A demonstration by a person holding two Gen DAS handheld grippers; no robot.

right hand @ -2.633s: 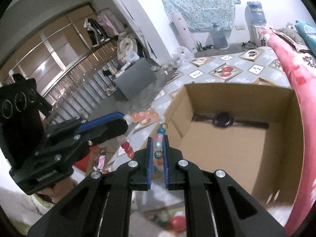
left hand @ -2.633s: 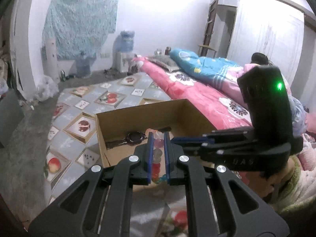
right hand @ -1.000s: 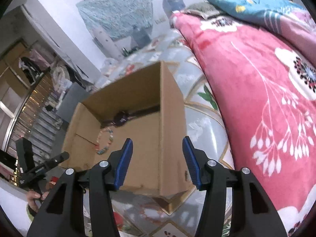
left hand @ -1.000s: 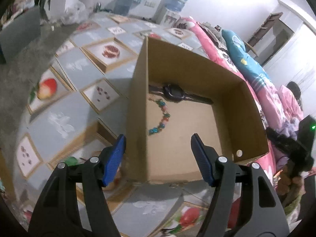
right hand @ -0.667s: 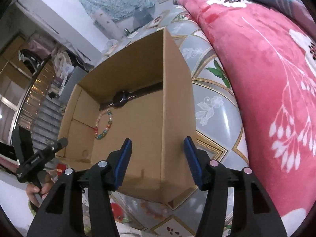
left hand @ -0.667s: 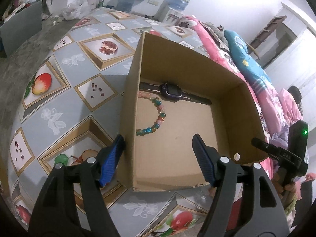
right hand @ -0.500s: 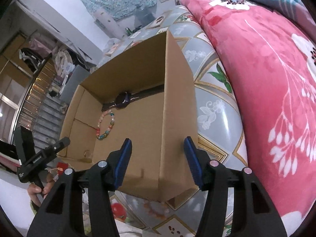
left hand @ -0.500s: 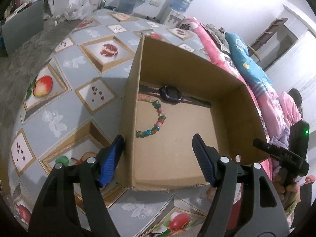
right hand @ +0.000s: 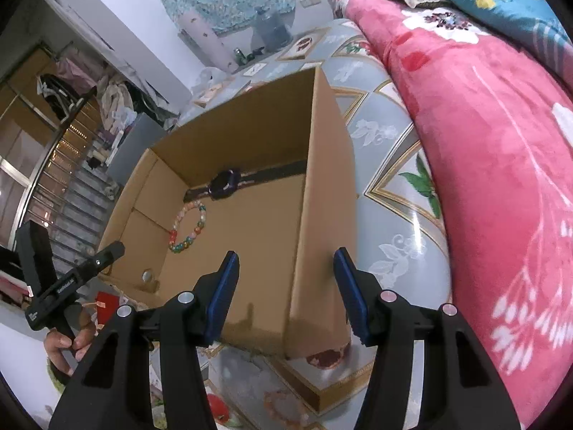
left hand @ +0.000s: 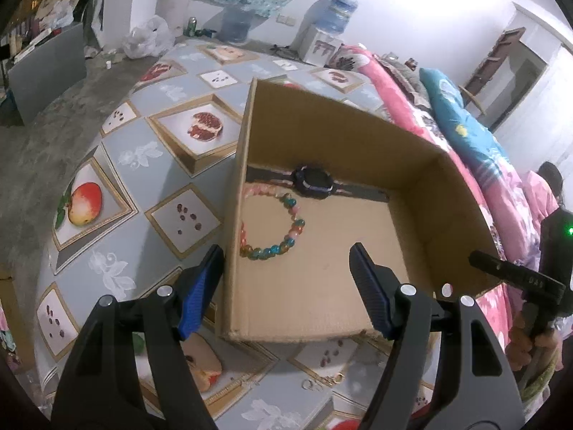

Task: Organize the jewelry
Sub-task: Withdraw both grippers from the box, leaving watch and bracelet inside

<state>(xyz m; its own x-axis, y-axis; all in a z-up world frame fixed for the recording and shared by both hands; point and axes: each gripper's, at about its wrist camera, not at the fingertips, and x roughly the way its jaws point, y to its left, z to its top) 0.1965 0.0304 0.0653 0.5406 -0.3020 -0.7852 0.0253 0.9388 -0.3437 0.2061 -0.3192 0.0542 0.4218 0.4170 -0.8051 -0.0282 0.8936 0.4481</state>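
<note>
An open cardboard box (left hand: pixel 422 215) (right hand: pixel 322 186) stands on a fruit-patterned mat. Inside lie a multicoloured bead bracelet (left hand: pixel 283 229) (right hand: pixel 188 227) and a dark wristwatch (left hand: pixel 315 184) (right hand: pixel 224 182) along the far wall. My left gripper (left hand: pixel 286 286) is open and empty, its fingers astride the box's near left corner. My right gripper (right hand: pixel 286 286) is open and empty, astride the box's near right wall. A thin gold chain (left hand: pixel 324 381) lies on the mat in front of the box.
A pink floral blanket (right hand: pixel 483 165) on a bed borders the mat at the right. The mat (left hand: pixel 143 186) stretches left of the box. Water jugs (left hand: pixel 336 7) and clutter stand at the far wall.
Both grippers were shut on the bead bracelet above the box; they let it go and opened, and it now lies in the box. Both grippers drew back toward the box's near side.
</note>
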